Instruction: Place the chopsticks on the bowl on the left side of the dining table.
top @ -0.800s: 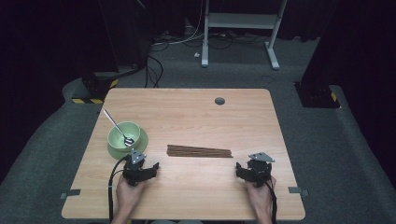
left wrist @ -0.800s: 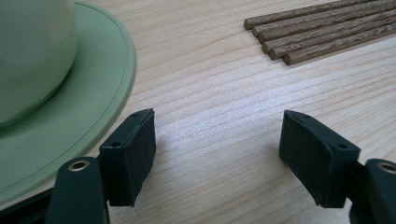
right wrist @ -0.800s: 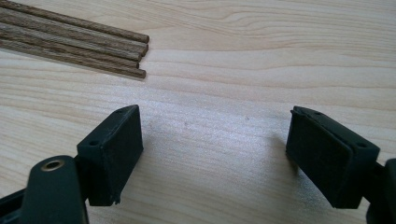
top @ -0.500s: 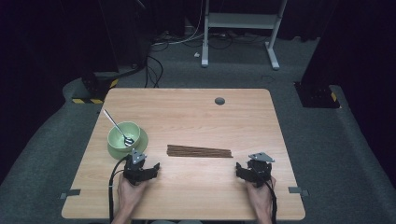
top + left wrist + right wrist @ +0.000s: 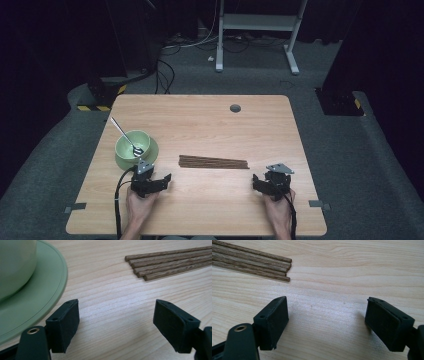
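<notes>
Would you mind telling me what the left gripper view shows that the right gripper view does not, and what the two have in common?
The left gripper view alone has the green plate with the green bowl standing on it, close beside the left gripper. The right gripper view alone has the right gripper, its jaws wide apart over bare wood. Both share the wooden table and one end of the bundle of brown sticks, lying ahead of open jaws that hold nothing.

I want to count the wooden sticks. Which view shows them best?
The left gripper view: the wooden sticks lie close, their ends fanned apart. The right gripper view shows their other ends, more bunched. The high view shows the whole bundle, too small to separate.
</notes>
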`<state>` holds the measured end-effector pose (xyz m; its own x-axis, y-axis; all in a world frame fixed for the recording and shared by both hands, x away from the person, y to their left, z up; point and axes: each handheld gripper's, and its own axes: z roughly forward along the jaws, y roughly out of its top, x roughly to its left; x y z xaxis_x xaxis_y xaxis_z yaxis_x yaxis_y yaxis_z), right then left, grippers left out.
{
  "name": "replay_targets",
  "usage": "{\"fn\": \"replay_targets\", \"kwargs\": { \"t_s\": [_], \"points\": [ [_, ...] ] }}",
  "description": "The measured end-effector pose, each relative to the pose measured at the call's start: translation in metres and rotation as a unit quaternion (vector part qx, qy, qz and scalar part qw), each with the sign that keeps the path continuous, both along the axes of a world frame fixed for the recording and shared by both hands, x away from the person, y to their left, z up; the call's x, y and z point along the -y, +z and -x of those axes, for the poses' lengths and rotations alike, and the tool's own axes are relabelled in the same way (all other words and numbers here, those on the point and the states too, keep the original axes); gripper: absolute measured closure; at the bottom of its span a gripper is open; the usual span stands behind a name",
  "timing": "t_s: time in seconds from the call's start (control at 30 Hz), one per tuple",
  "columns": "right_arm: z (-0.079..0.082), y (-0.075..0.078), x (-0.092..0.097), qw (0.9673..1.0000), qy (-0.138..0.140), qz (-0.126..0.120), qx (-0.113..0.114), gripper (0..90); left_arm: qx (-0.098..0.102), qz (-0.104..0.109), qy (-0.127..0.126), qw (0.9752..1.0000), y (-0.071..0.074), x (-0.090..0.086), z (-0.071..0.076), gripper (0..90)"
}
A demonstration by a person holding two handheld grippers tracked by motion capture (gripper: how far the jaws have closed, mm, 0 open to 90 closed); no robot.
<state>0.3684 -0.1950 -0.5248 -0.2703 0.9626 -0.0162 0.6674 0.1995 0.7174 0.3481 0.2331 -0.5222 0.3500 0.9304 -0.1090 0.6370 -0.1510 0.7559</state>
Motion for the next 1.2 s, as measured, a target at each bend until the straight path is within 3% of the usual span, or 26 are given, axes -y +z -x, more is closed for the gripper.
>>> {"fn": "replay_targets", "kwargs": {
  "t_s": [0.43, 0.9, 1.2],
  "points": [
    [0.0, 0.0, 0.0, 1.0, -0.003, 0.0, -0.001, 17.2, 0.01, 0.005, -0.034, 0.9994, 0.015, 0.007, -0.002, 24.0],
    [0.0, 0.0, -0.001, 1.0, 0.0, 0.003, 0.002, 17.7, 0.009, 0.015, -0.056, 0.9983, 0.022, 0.015, -0.007, 24.4],
    [0.0, 0.0, -0.001, 1.0, 0.0, 0.003, 0.001, 17.9, 0.012, 0.002, -0.067, 0.9976, 0.027, 0.022, -0.009, 27.9]
  ]
}}
